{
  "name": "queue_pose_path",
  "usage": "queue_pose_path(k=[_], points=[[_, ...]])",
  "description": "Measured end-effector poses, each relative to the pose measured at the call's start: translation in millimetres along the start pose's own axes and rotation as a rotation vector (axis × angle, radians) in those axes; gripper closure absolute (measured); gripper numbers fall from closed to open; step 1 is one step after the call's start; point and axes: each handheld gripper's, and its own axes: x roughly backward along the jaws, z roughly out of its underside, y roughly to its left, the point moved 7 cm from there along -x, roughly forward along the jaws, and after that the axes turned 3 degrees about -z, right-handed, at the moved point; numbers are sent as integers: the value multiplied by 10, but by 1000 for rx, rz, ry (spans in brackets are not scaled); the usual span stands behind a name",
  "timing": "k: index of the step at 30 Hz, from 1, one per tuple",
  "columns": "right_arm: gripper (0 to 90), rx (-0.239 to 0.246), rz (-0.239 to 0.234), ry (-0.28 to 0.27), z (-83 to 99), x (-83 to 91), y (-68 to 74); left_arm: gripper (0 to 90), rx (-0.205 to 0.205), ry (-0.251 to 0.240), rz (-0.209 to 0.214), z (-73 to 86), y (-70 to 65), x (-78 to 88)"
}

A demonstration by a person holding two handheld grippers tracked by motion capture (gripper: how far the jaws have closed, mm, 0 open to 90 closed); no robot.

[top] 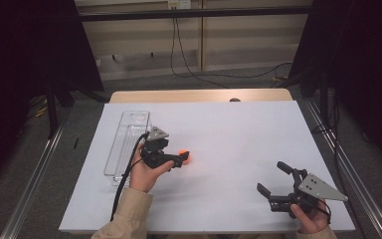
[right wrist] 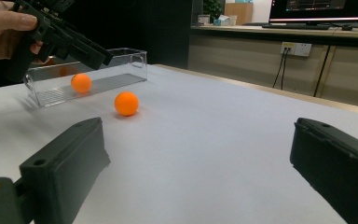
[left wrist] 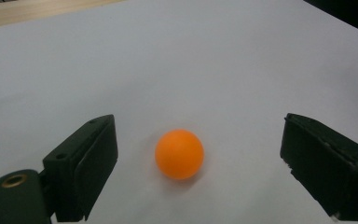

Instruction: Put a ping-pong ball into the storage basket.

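Observation:
An orange ball (top: 185,157) rests on the white table sheet (top: 229,134). My left gripper (top: 179,159) is held low beside it, and in the left gripper view the ball (left wrist: 179,154) sits between the open jaws of that gripper (left wrist: 198,128), with a gap on each side. My right gripper (top: 271,177) hovers at the front right, open with nothing between its jaws. From the right gripper (right wrist: 196,135), the ball (right wrist: 126,103) lies farther off below the left gripper (right wrist: 95,52).
A long clear plastic tray (top: 127,142) lies at the left of the sheet, just behind the left hand. In its wall (right wrist: 135,63) shows a second orange shape (right wrist: 81,83); ball or reflection, I cannot tell. Metal rails run along both table sides.

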Motion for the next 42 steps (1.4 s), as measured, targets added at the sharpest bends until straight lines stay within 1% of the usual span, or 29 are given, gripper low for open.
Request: queue_pose_path(k=[3, 4, 11, 14, 22, 24, 27, 29, 31, 34, 35, 38, 41, 42], points=[[26, 0, 0, 0, -1, 0, 0, 108, 3, -3, 4, 3, -17, -15], [26, 1, -1, 0, -1, 0, 1, 104, -7, 0, 3, 8, -16, -21], [26, 1, -1, -1, -2, 1, -2, 103, -6, -4, 7, 16, -42, -47], [26, 1, -1, 0, -2, 0, 0, 99, -16, 2, 4, 25, -40, -58], [26, 1, -1, -1, -3, -2, 0, 96, -11, 8, 5, 38, -48, -76], [26, -1, 0, -1, -1, -2, -2, 95, -17, 13, 4, 43, -46, -79], [26, 0, -1, -1, -2, 0, -1, 95, -12, 7, 5, 44, -58, -96], [26, 1, -1, 0, 0, 1, 1, 95, -20, 15, 3, 52, -54, -106], [26, -1, 0, -1, -2, 1, -4, 95, -14, 10, 0, 55, -53, -118], [26, -1, 1, -1, -1, -3, -4, 92, -12, 18, -5, 70, -41, -128], [26, -1, -3, 0, -2, -8, 1, 92, -21, 24, -5, 75, -38, -125], [26, 0, -1, 1, 1, -10, 0, 92, -11, 11, -5, 64, -46, -126], [26, -1, 0, -1, 0, -5, -4, 92, -16, 15, -13, 70, -31, -133], [26, -1, 0, -1, 0, -5, -5, 91, -10, 20, -12, 77, -32, -137]])
